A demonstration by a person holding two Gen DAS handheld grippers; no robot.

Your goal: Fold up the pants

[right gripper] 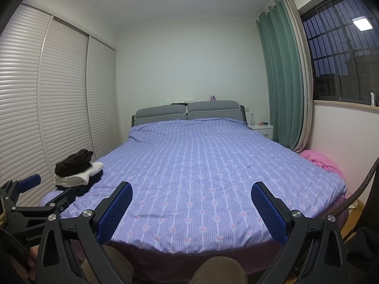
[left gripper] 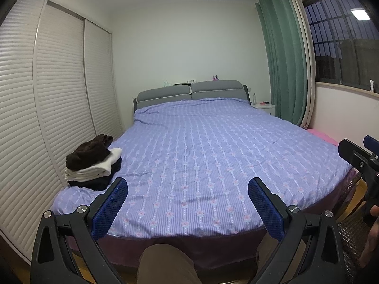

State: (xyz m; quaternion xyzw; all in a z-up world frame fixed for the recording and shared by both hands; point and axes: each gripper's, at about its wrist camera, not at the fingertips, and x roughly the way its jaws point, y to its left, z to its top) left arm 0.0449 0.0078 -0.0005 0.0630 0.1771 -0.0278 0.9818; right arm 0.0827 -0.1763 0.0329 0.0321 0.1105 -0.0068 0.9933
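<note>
Pants [left gripper: 88,152], or what look like pants, lie folded in a small stack at the left of the frame, on the near left corner of the bed [left gripper: 201,142]; a dark brown piece sits on top, a cream-white one [left gripper: 94,171] under it, and a black one [left gripper: 94,183] at the bottom, though the fisheye view is too coarse to be sure each is a pair of pants; the same stack shows at the left in the right wrist view [right gripper: 75,165]; the bed carries a lilac striped cover with pink flowers, smooth across the middle; the left hand-held gripper [left gripper: 188,189] hangs over the foot of the bed at the bottom of the frame, its blue pads [left gripper: 109,210] spread wide with nothing between them; the right hand-held gripper [right gripper: 191,193] stands the same way, wide apart and empty, well apart from the stack; a knee in brown trousers [left gripper: 163,260] shows at the bottom centre; white louvred wardrobe doors [left gripper: 47,82] fill the left side; green curtains [left gripper: 281,59] hang at the upper right beside a barred window [left gripper: 343,35]; a grey headboard [left gripper: 191,91] closes the far end of the bed.
</note>
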